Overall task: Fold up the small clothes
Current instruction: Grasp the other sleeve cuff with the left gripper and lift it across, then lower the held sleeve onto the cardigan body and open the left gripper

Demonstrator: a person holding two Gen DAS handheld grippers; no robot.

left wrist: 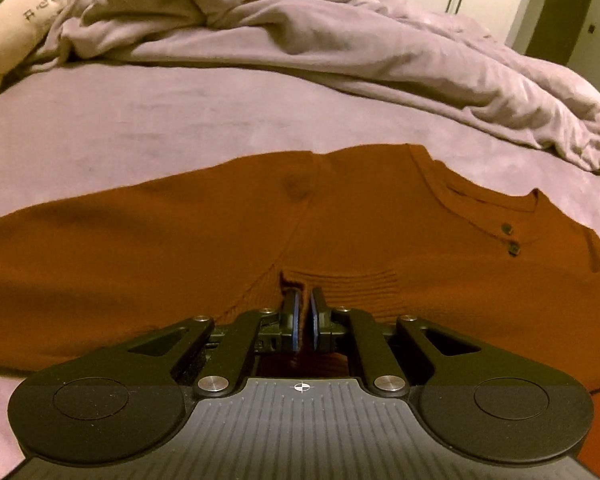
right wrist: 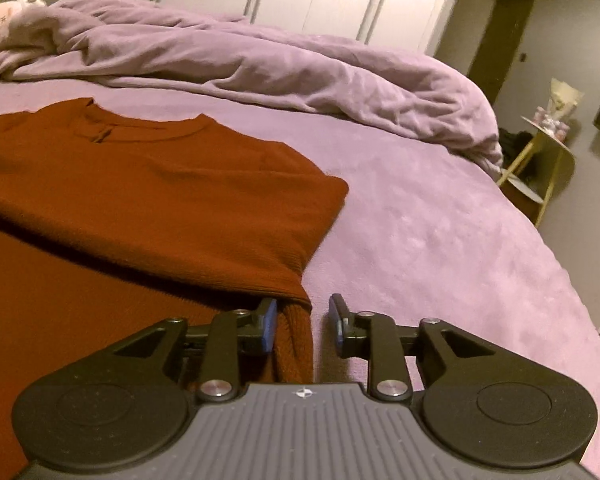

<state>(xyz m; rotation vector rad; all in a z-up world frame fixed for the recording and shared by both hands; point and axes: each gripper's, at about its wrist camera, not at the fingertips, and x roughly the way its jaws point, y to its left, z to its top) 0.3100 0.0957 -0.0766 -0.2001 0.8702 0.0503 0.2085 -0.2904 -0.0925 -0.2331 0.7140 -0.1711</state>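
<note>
On the purple bed sheet (right wrist: pixel 420 220), I have the rust sweater (right wrist: pixel 140 184) spread out with 1 side folded over. My left gripper (left wrist: pixel 304 304) pinches its ribbed cuff (left wrist: pixel 340 280); my right gripper (right wrist: pixel 303 320) sits parted around the hem corner. I judge most folding remains.

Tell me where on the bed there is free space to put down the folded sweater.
Bare sheet lies right of the rust sweater, below the crumpled duvet. A narrower strip runs between sweater and duvet. The sweater crowds the near-left.
</note>
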